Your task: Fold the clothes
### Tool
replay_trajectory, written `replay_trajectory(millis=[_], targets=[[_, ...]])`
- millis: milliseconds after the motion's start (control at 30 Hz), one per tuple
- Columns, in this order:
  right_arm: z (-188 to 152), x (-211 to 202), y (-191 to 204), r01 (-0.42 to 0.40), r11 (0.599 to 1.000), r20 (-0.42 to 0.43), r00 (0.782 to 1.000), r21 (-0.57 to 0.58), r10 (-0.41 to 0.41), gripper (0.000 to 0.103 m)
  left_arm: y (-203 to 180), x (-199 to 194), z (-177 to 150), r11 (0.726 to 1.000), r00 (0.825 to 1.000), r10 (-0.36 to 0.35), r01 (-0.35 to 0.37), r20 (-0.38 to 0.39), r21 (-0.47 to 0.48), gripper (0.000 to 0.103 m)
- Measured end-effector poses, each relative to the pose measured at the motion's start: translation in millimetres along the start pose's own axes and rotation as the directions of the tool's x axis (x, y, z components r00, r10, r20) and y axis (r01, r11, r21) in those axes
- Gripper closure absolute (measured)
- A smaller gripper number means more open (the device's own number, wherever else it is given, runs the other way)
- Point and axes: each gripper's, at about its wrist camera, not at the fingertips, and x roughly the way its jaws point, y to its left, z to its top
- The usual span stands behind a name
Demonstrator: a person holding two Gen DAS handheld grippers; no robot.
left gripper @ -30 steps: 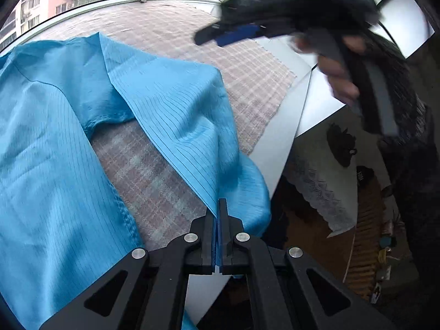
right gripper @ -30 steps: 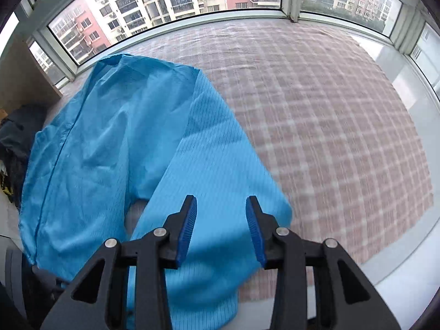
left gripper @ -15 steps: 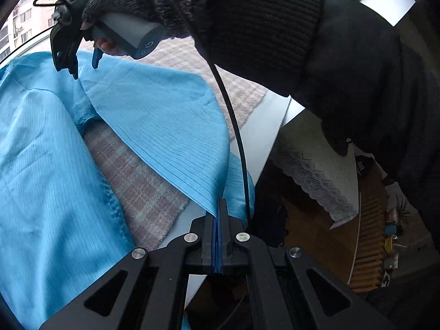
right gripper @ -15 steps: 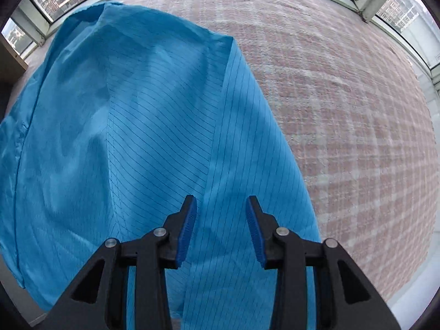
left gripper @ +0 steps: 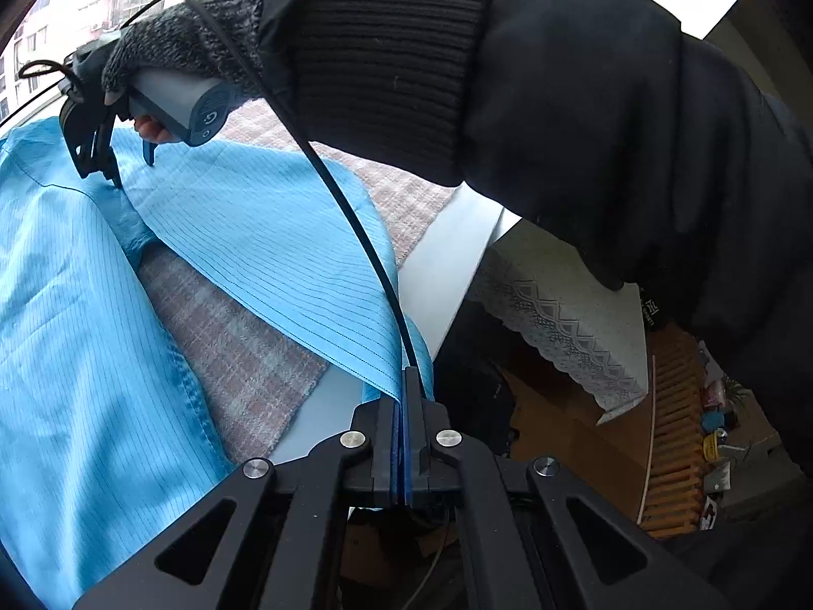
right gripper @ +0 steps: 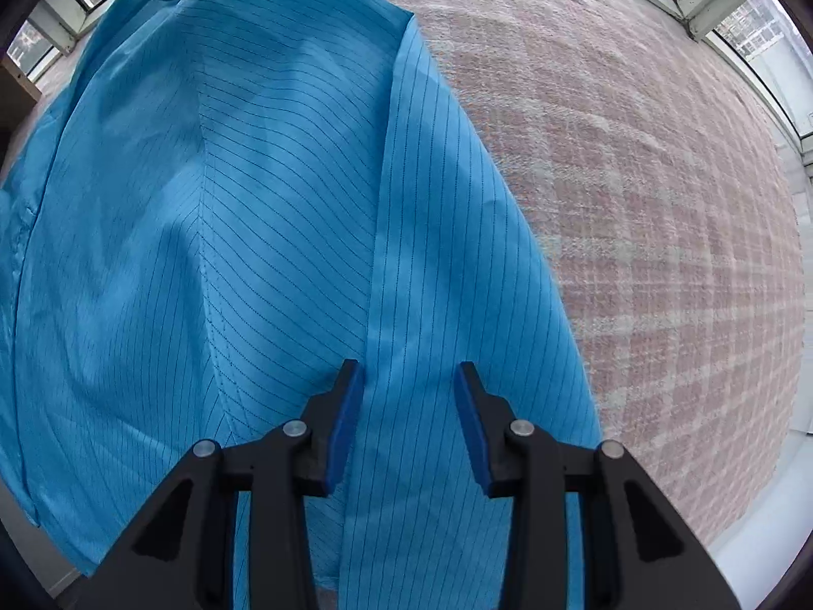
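Your garment (right gripper: pixel 284 234): bright blue, thin black pinstripes, light woven cloth. It lies spread across the plaid pink-and-grey cover, body flat toward the window side, seams running lengthwise. One long sleeve-like panel (left gripper: pixel 274 254) stretches out taut from the body to the near edge, its end lifted and pinched. Between that panel and the body a wedge of plaid shows. Mild creases near the armpit seam.

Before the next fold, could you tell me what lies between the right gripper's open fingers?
A sleeve of the blue garment lies there, below the open right gripper, unpinched, in the right wrist view.
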Motion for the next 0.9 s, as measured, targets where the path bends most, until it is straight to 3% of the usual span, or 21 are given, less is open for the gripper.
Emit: replay_trajectory(millis=[133, 267, 367, 500, 700, 800, 900], targets=[[1.0, 1.8, 12.7, -0.003, 1.000, 0.001, 1.000, -0.022, 0.003, 0.069, 1.4, -1.5, -0.5, 1.000, 1.000, 0.007, -0.007, 0.003, 0.001, 0.103], [5.4, 5.1, 25.2, -0.024, 0.999, 0.002, 1.000, -0.036, 0.024, 0.093, 1.6, -7.1, -2.0, 1.000, 1.000, 0.016, -0.016, 0.013, 0.009, 0.103], [6.1, 0.0, 18.2, -0.040, 0.999, 0.016, 0.999, -0.020, 0.040, 0.098, 2.1, -12.3, -3.5, 1.000, 1.000, 0.021, -0.021, 0.019, 0.015, 0.103], [5.8, -19.6, 2.4, -0.131, 0.990, 0.079, 0.989, 0.056, 0.126, 0.099, 7.1, -26.3, -6.5, 1.000, 0.999, 0.024, -0.024, 0.033, 0.004, 0.103], [2.9, -73.3, -12.9, -0.328, 0.935, 0.198, 0.934, 0.133, 0.299, 0.099, 21.4, -70.6, -21.5, 0.999, 0.997, 0.020, -0.017, 0.080, -0.035, 0.103], [3.3, -102.2, -4.0, -0.404, 0.906, 0.245, 0.898, 0.128, 0.366, 0.099, 36.9, -102.2, -39.3, 0.996, 0.994, 0.041, -0.033, 0.103, -0.082, 0.103], [17.4, -126.5, 20.0, -0.435, 0.896, 0.257, 0.879, 0.083, 0.403, 0.099, 57.2, -135.3, -64.8, 0.988, 0.991, 0.068, -0.050, 0.119, -0.147, 0.103]])
